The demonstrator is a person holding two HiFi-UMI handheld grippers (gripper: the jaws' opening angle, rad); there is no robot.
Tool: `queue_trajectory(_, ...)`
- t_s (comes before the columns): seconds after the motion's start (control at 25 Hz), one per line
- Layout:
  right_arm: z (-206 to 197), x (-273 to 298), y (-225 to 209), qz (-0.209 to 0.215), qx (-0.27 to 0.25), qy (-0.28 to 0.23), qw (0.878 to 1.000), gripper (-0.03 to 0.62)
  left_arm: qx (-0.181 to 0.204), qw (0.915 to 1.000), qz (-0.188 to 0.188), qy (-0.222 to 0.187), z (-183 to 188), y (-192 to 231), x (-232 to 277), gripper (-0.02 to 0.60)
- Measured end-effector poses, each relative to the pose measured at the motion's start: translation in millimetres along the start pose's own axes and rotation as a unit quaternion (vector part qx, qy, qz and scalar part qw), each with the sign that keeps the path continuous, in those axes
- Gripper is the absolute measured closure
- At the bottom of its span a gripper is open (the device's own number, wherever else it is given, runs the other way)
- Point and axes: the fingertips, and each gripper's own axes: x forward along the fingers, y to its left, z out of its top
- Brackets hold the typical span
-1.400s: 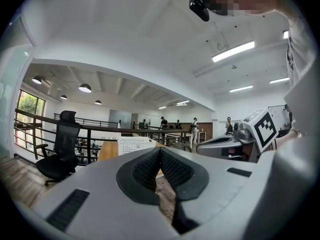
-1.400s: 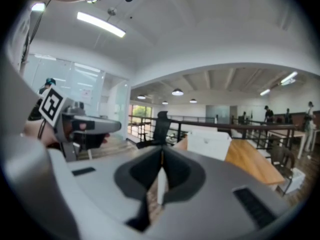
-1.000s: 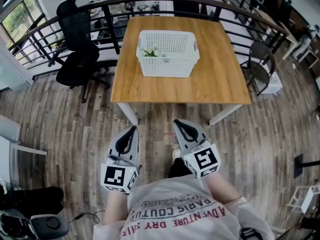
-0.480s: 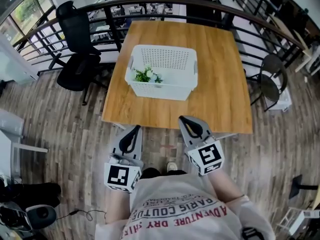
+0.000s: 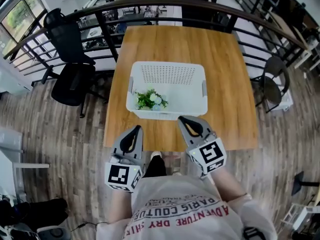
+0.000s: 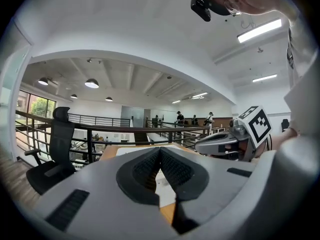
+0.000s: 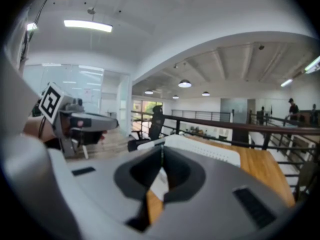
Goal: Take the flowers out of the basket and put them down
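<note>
A white perforated basket [image 5: 167, 73] stands on the wooden table [image 5: 225, 69], near its front edge. A small bunch of green and white flowers [image 5: 151, 99] lies in the basket's front left corner. My left gripper [image 5: 137, 129] hovers shut just off the table's front edge, below the flowers, with nothing in it. My right gripper [image 5: 182, 119] is shut and empty too, its tip close to the basket's front wall. In the left gripper view the left gripper [image 6: 159, 149] points at the basket [image 6: 135, 151]. In the right gripper view the right gripper [image 7: 162, 149] faces the basket [image 7: 205, 150].
A dark railing [image 5: 150, 4] curves behind the table. A black office chair [image 5: 70, 64] stands at the left and a round dark chair [image 5: 270, 86] at the right. Wooden floor [image 5: 60, 134] surrounds the table. People stand far off in the left gripper view.
The person has stepped up to the table, so the basket and flowers sit much closer. Both grippers, still shut, have come from over the floor to the table's front edge.
</note>
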Motion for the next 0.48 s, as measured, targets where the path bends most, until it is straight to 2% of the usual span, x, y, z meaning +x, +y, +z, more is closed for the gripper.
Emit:
queue_trajectory(0.2, -12.8, 21.9, -12.7, -0.015, -0.019, -0.006, 1.0, 0.565, 0.022, 0.9994, -0.018, -0.022, -6.6, 23.3, 26.9, 0.555)
queue_trajectory(0.48, 27.9, 134.3, -69.5, -0.008, -0.016, 0.086, 0.996, 0.565, -0.016, 0.9988, -0.039, 0.025, 18.8, 122.2, 115.9, 0.555)
